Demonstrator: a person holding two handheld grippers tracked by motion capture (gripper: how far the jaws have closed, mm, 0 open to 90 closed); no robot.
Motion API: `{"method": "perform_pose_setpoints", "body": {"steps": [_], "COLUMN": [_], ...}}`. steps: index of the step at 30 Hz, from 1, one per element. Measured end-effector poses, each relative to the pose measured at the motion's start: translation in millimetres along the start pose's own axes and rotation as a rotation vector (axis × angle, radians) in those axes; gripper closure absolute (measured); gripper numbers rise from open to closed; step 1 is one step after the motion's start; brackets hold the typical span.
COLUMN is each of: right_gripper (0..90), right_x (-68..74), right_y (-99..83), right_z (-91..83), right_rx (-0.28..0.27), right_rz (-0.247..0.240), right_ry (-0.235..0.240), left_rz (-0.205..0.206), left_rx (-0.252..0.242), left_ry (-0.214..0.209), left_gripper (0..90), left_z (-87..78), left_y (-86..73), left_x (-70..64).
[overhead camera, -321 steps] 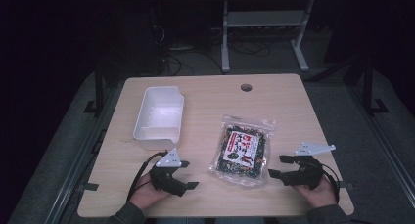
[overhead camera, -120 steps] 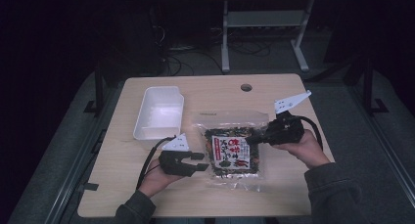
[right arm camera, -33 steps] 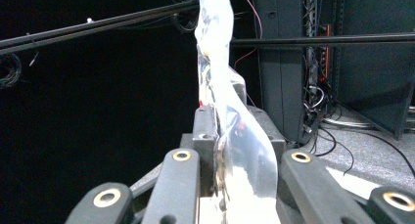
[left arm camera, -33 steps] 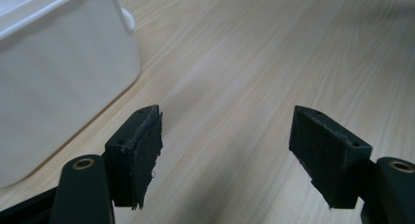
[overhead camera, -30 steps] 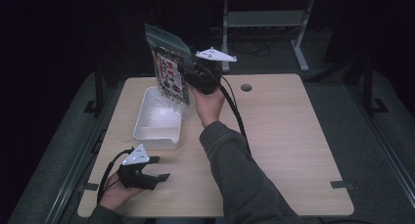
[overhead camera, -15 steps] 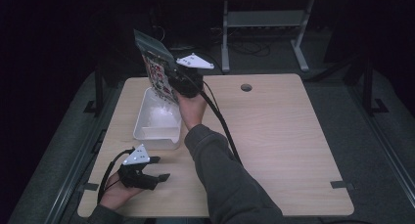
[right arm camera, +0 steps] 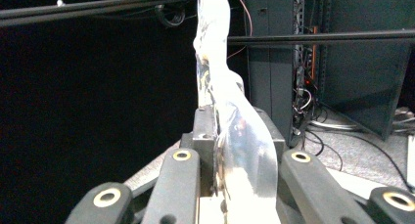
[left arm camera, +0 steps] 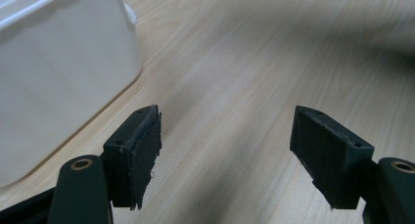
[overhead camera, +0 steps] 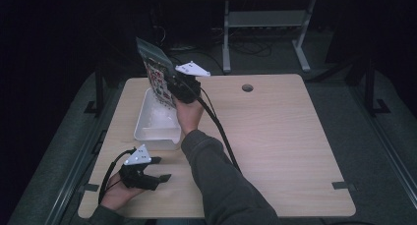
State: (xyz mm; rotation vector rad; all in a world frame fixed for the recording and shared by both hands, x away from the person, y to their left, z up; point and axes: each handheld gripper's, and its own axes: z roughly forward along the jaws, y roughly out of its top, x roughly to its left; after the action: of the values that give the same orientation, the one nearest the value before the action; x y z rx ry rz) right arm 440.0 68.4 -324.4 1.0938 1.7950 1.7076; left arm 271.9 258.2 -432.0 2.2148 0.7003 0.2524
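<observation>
Since half a second back the snack packet (overhead camera: pixel 156 73) has slid a little further left and lower — now it hangs upright over the far end of the white plastic tub (overhead camera: pixel 156 121), well clear of the table (overhead camera: pixel 285 131). Right gripper (overhead camera: pixel 173 85) is clamped on the packet's edge; in its own view the clear plastic (right arm camera: pixel 230 131) sits pinched between the jaws. Left gripper (overhead camera: pixel 160 169) hasn't budged — resting on the table's near left corner just beside the tub (left arm camera: pixel 58 72), jaws wide apart with nothing between them.
</observation>
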Motion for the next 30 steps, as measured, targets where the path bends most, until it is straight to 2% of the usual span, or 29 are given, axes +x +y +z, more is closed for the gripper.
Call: {"method": "perform_pose_setpoints", "body": {"steps": [11, 19, 21, 24, 26, 28, 30], "right_gripper": [75.8, 74.3, 71.4, 59.6, 52.2, 47.8, 48.3], "right_x": [1.6, -6.2, -8.1, -12.5, -14.1, -17.5, -17.6], "right_y": [-12.7, -27.2, -26.6, -21.5, -15.1, -8.8, -4.2], "right_z": [10.6, 20.4, 20.6, 21.0, 22.5, 27.4, 32.3], "right_rx": [-0.012, 0.034, 0.057, 0.109, 0.169, 0.252, 0.307], "right_rz": [0.025, 0.030, 0.008, -0.001, -0.036, -0.034, -0.055], "right_ry": [-0.014, -0.006, 0.006, 0.081, 0.078, 0.101, 0.119], "left_rz": [-0.004, -0.001, -0.002, -0.004, -0.002, -0.004, -0.003], "left_rx": [0.002, 0.007, 0.006, 0.005, 0.005, 0.003, 0.004], "left_ry": [0.000, 0.001, 0.001, 0.001, 0.002, 0.002, 0.002], "left_gripper": [26.6, 26.6, 26.6, 26.6, 26.6, 26.5, 26.6], "left_z": [-0.4, -0.2, -0.5, -0.6, -0.8, -0.7, -0.6], "left_y": [-1.1, -1.5, -1.6, -1.5, -1.4, -1.3, -1.2], "left_x": [1.4, 1.5, 1.8, 1.9, 1.7, 1.7, 1.6]}}
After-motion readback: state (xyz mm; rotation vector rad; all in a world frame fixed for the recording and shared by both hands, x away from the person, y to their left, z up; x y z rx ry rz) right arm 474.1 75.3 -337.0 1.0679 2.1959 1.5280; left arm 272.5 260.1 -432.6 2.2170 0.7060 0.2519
